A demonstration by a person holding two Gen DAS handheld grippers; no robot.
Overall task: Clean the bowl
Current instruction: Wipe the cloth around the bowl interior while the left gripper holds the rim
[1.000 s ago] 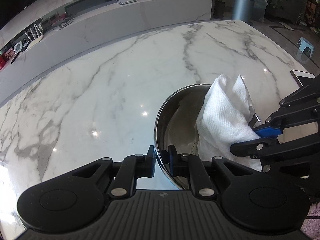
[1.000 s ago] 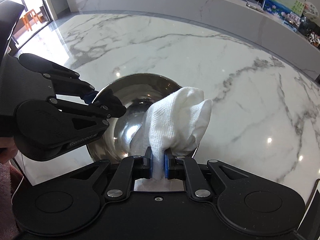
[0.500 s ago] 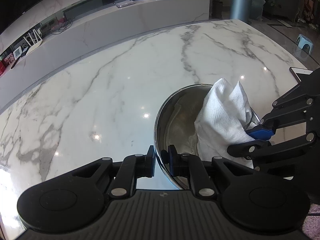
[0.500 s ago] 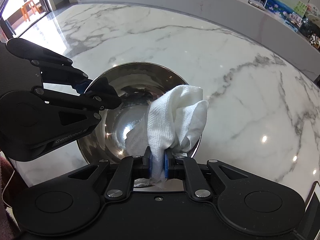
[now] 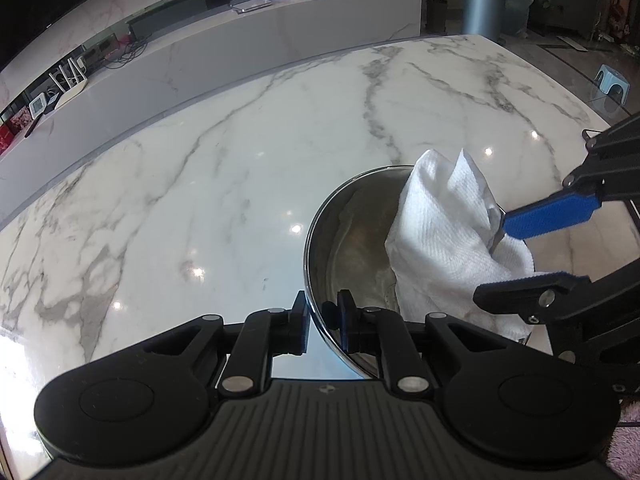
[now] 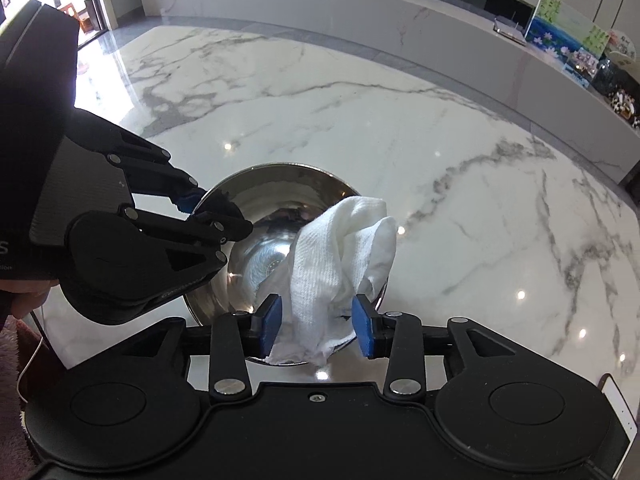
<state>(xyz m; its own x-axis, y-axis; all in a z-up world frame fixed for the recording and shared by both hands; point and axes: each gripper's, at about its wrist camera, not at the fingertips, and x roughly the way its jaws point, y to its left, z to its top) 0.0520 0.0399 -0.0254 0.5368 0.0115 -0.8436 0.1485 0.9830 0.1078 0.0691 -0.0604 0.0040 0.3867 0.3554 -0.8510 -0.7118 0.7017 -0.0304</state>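
The bowl (image 6: pixel 280 240), polished steel, stands on the marble table (image 5: pixel 240 184), near its front edge. The left tongs (image 5: pixel 322 322) are clamped on the bowl's near rim, one pad outside the wall and one inside, steadying it. A white cloth (image 6: pixel 340 264) lies bunched against the bowl's right inner wall and hangs over the rim toward the right wrist camera. The right tongs (image 6: pixel 316 324) are opening: the blue pads stand apart to either side of the cloth, and neither presses on it, so the cloth rests by its own weight on the rim. Judgement: the wiping step is at its end or at a re-grip, with the cloth being let go. The bowl's interior shows bright reflections in the right wrist view; in the left wrist view a dull brownish patch shows on the inner wall, which may be residue or only a reflection, and cannot be settled from here. If wiping is to go on, the next move calls for the right tongs to retake the cloth lower on its bulk, while the left hold stays firm so that the bowl does not slide on the glossy table.
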